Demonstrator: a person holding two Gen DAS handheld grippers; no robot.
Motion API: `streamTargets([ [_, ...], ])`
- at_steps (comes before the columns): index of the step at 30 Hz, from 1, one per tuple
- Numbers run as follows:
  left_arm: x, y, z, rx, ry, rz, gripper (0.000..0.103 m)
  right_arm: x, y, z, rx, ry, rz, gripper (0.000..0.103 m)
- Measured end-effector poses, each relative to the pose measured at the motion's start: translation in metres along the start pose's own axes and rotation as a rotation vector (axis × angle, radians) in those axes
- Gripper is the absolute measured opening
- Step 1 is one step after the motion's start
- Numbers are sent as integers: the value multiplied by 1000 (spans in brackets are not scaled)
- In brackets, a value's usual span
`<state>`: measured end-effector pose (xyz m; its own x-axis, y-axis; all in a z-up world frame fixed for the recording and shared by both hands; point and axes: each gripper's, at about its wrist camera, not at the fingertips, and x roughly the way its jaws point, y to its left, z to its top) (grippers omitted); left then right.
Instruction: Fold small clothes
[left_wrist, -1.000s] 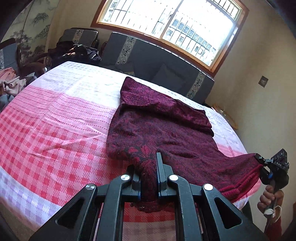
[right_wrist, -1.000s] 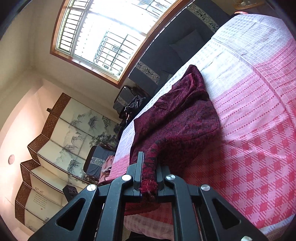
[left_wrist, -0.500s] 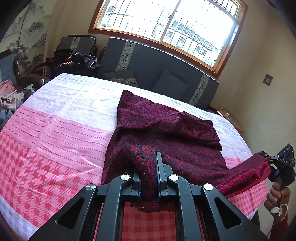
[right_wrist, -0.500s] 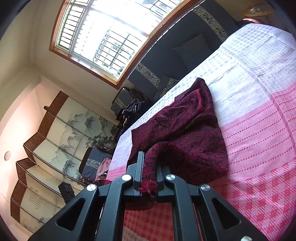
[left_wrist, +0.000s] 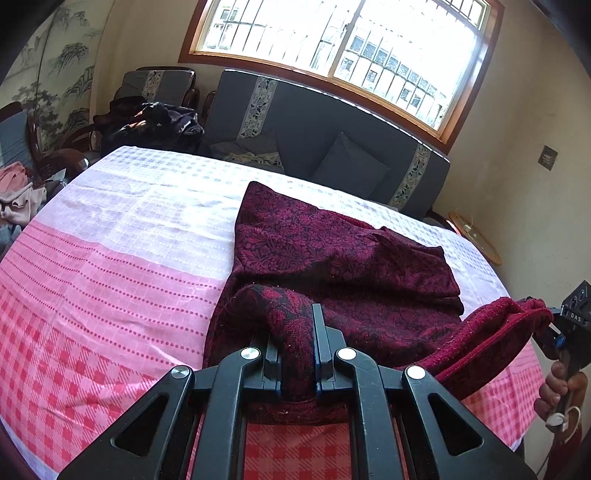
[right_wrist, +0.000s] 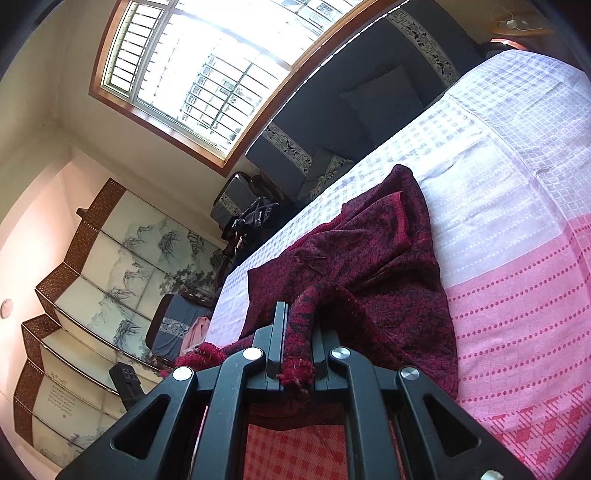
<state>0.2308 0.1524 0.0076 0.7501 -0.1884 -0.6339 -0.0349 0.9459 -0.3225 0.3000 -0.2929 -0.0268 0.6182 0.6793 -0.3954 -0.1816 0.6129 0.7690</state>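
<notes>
L gripper (left_wrist: 295, 345) clamped on maroon sweater (left_wrist: 332, 266)

Sweater (left_wrist: 332, 258): on the tablecloth (left_wrist: 110, 258), right of centre.
Sofa (left_wrist: 314, 129): behind the table, under the window (left_wrist: 332, 48).

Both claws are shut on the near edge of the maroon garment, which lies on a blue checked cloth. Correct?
Not quite: the cloth is pink and white checked, not blue, as the left wrist view shows. The rest holds: the left claw and right claw are each shut on the maroon garment's near edge.
</notes>
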Motion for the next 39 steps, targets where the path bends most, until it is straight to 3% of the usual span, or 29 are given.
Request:
streamTargets([
  [39, 50, 11, 24, -68, 25, 61, 12, 42, -33, 35, 44, -12, -28, 8],
])
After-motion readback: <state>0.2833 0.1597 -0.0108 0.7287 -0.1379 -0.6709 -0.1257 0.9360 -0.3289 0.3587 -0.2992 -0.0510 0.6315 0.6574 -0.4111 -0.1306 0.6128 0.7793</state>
